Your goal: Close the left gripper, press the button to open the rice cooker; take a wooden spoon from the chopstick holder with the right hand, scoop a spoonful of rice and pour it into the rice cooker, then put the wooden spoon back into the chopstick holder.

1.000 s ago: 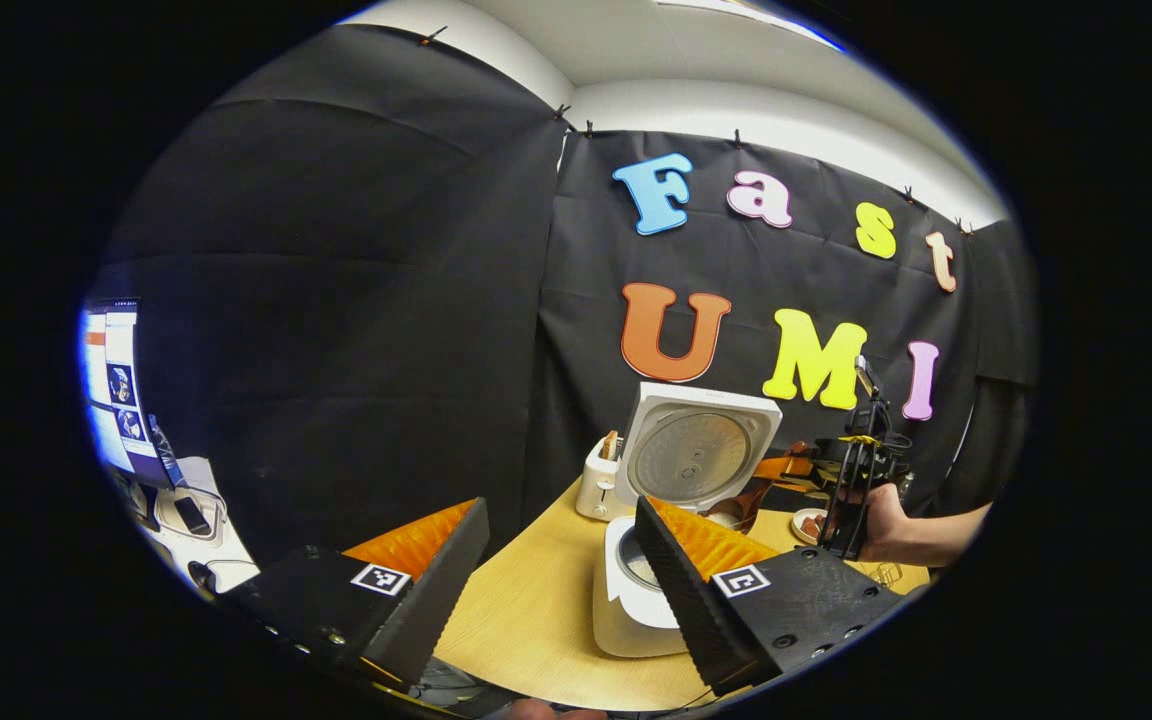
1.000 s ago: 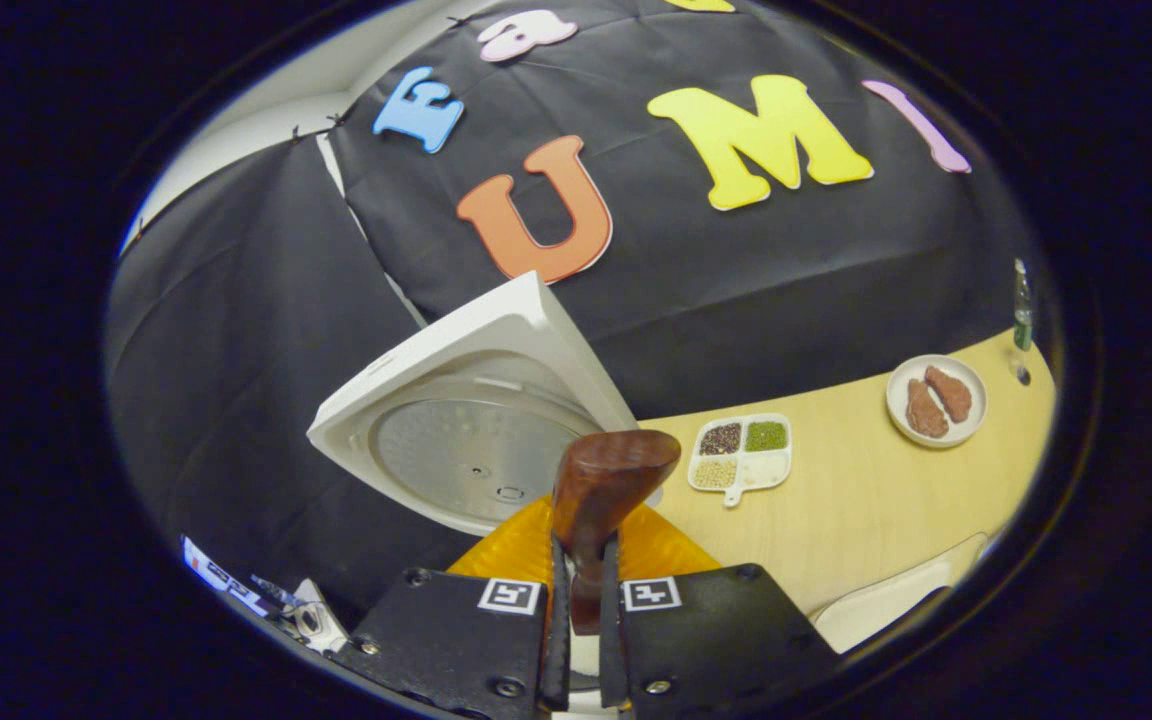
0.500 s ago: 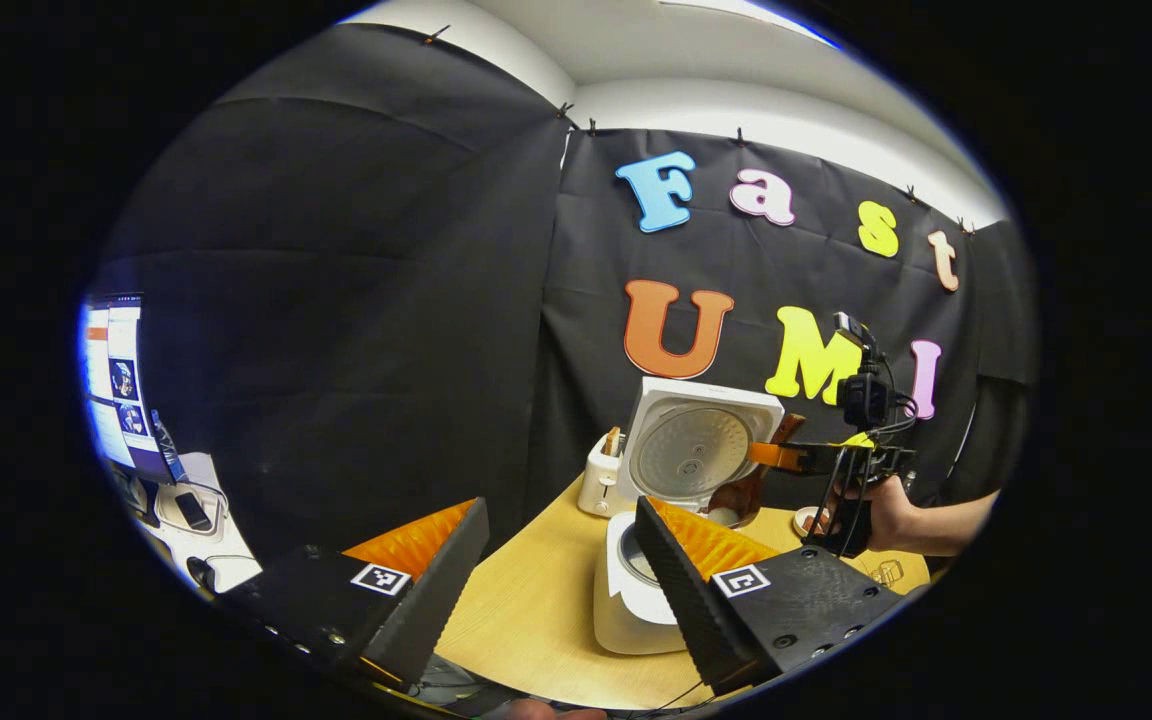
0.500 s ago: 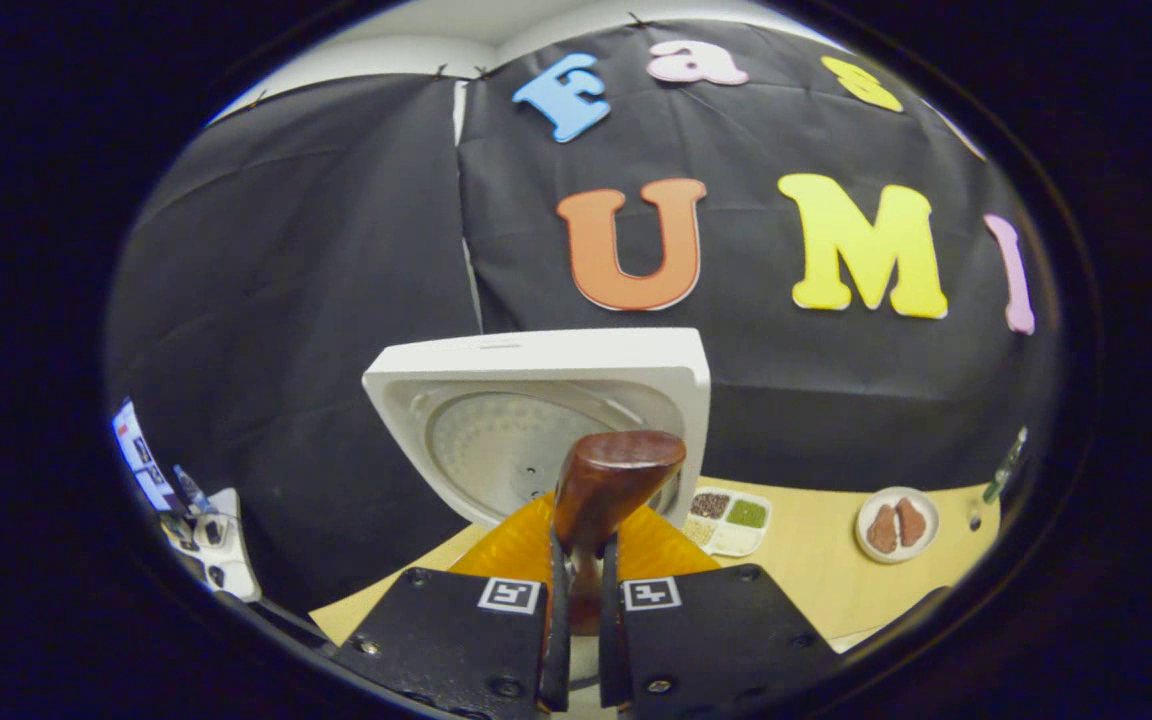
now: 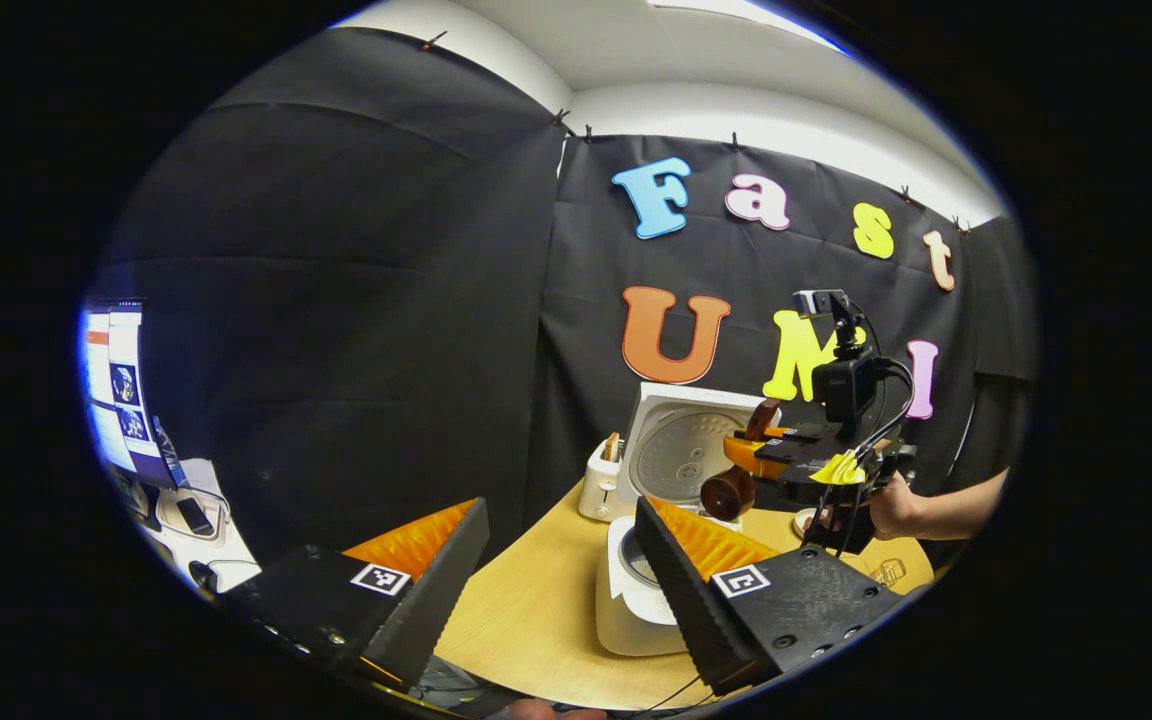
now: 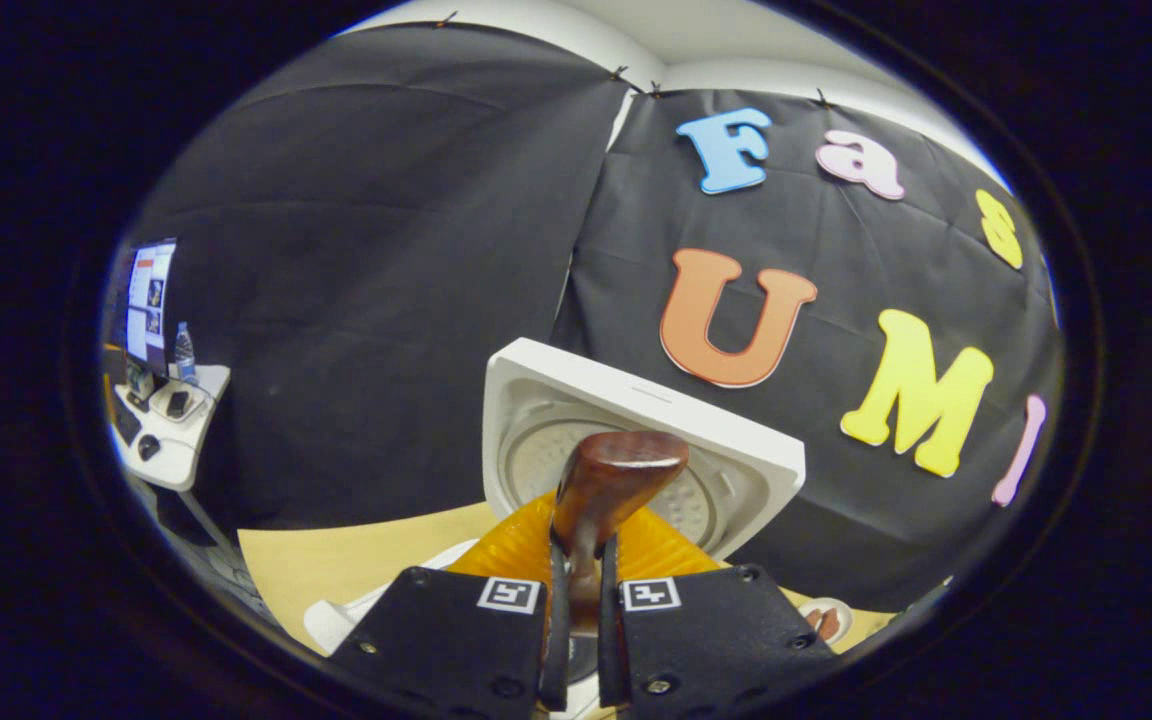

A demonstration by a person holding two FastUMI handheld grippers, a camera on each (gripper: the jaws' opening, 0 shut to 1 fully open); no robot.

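The spoon, at lower centre of the right gripper view, is clamped in the right gripper before the open cooker's raised lid. The left gripper gapes wide above the worktop.

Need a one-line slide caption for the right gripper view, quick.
Right gripper shut on the wooden spoon, its bowl raised before the rice cooker's open lid.

White rice cooker open – lid upright; brown wooden spoon held aloft
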